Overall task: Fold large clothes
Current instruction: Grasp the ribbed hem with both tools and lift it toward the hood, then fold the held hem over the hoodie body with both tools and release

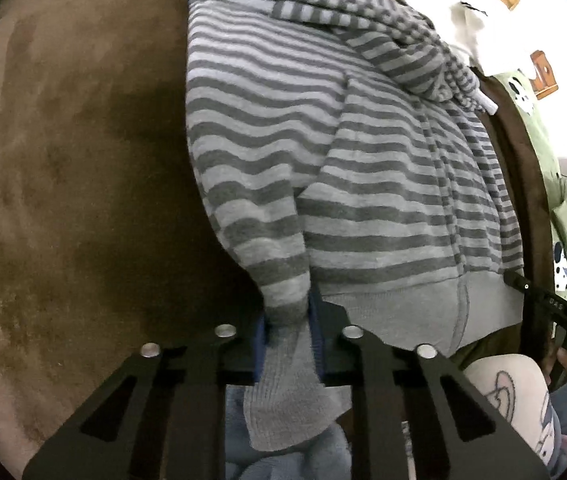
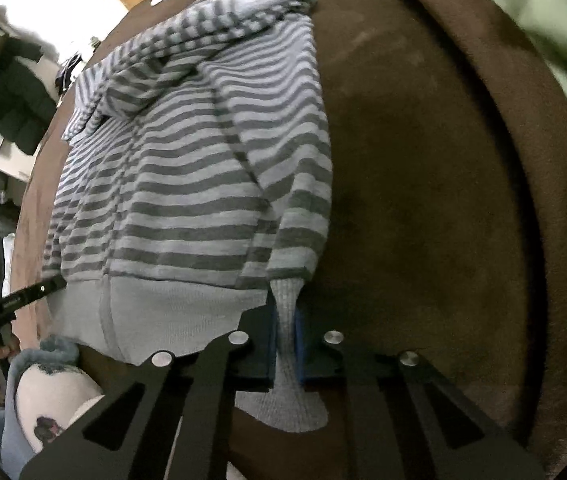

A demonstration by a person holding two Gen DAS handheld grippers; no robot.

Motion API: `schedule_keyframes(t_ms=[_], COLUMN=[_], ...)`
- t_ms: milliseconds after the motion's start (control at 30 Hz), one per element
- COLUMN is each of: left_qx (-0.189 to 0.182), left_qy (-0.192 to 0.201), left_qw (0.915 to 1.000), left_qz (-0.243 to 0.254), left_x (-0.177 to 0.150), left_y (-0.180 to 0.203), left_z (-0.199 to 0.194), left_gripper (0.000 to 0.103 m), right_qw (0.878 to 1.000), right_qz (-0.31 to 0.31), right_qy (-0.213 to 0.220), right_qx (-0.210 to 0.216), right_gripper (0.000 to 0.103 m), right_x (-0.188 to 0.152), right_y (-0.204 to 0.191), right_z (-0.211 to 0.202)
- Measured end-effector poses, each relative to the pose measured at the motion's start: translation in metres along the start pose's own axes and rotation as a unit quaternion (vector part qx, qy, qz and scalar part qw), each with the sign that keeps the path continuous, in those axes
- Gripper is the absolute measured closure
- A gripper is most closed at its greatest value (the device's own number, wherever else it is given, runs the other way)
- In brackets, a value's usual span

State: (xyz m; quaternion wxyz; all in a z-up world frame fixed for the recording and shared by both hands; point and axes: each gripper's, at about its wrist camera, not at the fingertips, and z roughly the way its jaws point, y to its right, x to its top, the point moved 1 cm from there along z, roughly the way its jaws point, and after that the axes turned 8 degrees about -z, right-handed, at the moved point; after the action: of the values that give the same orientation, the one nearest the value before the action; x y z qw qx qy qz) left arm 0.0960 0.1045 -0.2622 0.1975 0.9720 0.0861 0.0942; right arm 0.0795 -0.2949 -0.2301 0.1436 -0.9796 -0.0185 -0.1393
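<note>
Lying flat on a brown plush surface (image 1: 63,184), a grey-and-white striped hoodie (image 1: 363,184) is seen with its hood bunched at the far end and its plain grey ribbed hem toward the cameras. Both sleeves are laid along the body's sides, their cuffs reaching past the hem. The left sleeve's ribbed cuff (image 1: 287,380) is pinched between the blue-padded jaws of the left gripper (image 1: 289,320), which are drawn narrow on the fabric, the loose end of the cuff hanging below the pads. The right sleeve's cuff (image 2: 285,396) is clamped in the same way by the right gripper (image 2: 285,332), whose jaws are pressed nearly together around a thin gathered neck of knit. Each gripper is caught at the edge of the other's view as a black bar beside the hem corner. A white printed garment with pale blue fleece (image 1: 523,400), worn by the person, is visible near the hem.
</note>
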Motion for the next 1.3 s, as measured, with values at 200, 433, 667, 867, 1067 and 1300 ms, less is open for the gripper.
schedule_keyframes(t_ms=[200,433,667,867,1067,1300], left_qx=[-0.060,-0.027,-0.005,0.001,0.014,0.039], left_qy=[0.038,0.092,0.170,0.242,0.285,0.305], left_qw=[0.9961,0.9953,0.9853,0.9697,0.9580,0.9511], left_qz=[-0.053,-0.013,0.019,0.033,0.032,0.027], left_x=[0.007,0.021,0.053,0.093,0.154,0.230], left_y=[-0.009,0.022,0.047,0.065,0.080,0.091], left_z=[-0.028,-0.067,-0.118,-0.148,-0.151,-0.116], left_gripper=[0.086,0.086,0.087,0.087,0.088,0.088], right_qw=[0.999,0.995,0.986,0.972,0.966,0.968], right_qz=[0.014,0.031,0.033,0.008,-0.026,-0.014], right_qy=[0.036,0.088,0.153,0.231,0.256,0.252], right_qx=[0.023,0.041,0.055,0.044,0.026,0.005], right_gripper=[0.096,0.096,0.096,0.097,0.097,0.097], right_x=[0.007,0.028,0.069,0.132,0.209,0.283], right_y=[-0.002,-0.002,-0.007,-0.015,-0.030,-0.027], right_z=[-0.023,-0.058,-0.094,-0.118,-0.114,-0.077])
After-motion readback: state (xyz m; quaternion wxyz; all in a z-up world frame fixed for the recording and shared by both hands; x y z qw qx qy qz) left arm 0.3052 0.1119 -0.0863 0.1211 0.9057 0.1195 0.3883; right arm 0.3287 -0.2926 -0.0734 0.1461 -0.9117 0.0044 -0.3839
